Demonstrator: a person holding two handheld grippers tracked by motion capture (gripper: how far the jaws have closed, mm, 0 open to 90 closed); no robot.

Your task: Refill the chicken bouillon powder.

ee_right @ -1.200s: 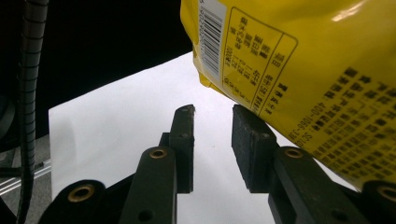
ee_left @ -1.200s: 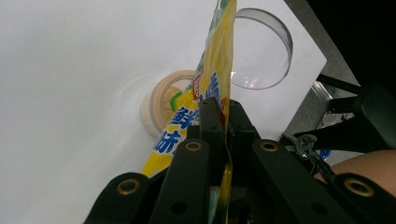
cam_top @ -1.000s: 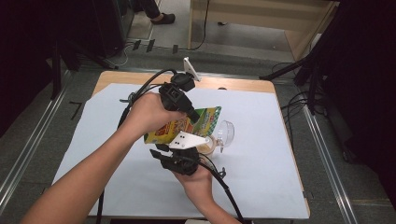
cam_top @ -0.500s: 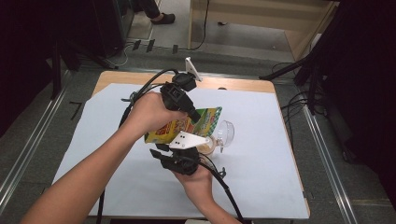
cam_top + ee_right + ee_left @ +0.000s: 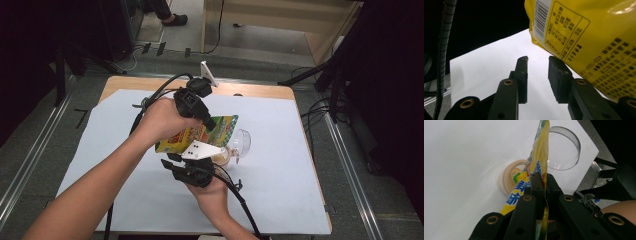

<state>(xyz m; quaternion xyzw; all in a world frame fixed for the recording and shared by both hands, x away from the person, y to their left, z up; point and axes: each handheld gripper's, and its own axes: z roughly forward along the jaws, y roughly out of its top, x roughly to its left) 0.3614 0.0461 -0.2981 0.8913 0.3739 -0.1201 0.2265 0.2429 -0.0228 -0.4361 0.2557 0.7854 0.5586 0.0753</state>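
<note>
One crinkly yellow foil packet point(image 5: 539, 162) between left gripper point(image 5: 543, 185) pads

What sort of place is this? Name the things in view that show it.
Probably a lab or recording workspace: a paper-covered table, cables on the floor, and metal rails beside the table.

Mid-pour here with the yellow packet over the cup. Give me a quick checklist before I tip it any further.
1. Left hand-held gripper clamped on the packet: ok, both jaws pinch its edge.
2. Packet above the cup: ok, it hangs over the rim in the left gripper view.
3. Cup upright on the white sheet: ok, with tan powder inside.
4. Right hand-held gripper free: ok, jaws parted, nothing between them; the packet hangs just beside one pad.
5. Clear lid out of the way: ok, lying beside the cup.
6. Packet's opening: cannot tell, hidden.
</note>
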